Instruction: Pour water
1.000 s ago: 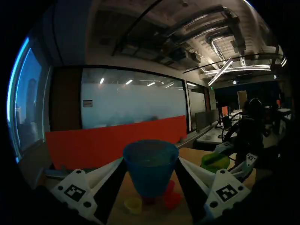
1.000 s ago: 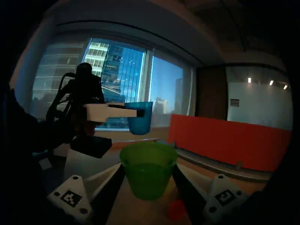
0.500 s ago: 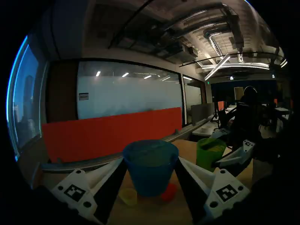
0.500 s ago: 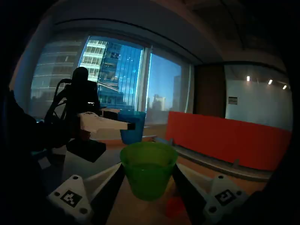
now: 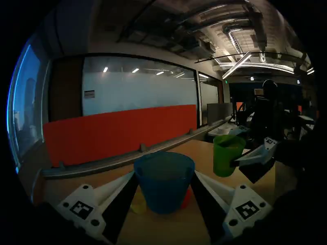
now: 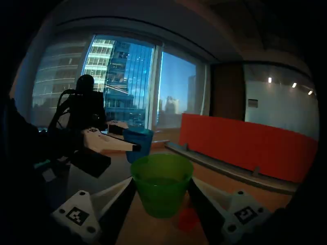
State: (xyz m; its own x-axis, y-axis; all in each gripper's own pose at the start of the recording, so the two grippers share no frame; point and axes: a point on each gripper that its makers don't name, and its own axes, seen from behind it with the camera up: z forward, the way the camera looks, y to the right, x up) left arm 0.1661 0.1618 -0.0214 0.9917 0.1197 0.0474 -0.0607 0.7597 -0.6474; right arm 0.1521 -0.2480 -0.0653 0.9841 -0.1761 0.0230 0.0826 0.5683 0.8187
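My left gripper (image 5: 164, 185) is shut on a blue cup (image 5: 164, 181), held upright above the wooden table (image 5: 171, 226). My right gripper (image 6: 162, 190) is shut on a green cup (image 6: 162, 183), also upright, with liquid inside. In the left gripper view the green cup (image 5: 227, 154) hangs to the right in the other gripper (image 5: 255, 157). In the right gripper view the blue cup (image 6: 138, 143) sits to the left in the other gripper (image 6: 108, 141), lower than the green cup's rim.
A small yellow cup (image 5: 137, 203) and a red cup (image 5: 186, 199) stand on the table behind the blue cup. The red cup (image 6: 187, 217) also lies below the green one. An orange partition (image 5: 122, 132) runs along the table's far edge.
Both cups have come down toward the table. The blue cup dropped from above the green cup's rim to below it, and the small cups slid behind the blue cup.
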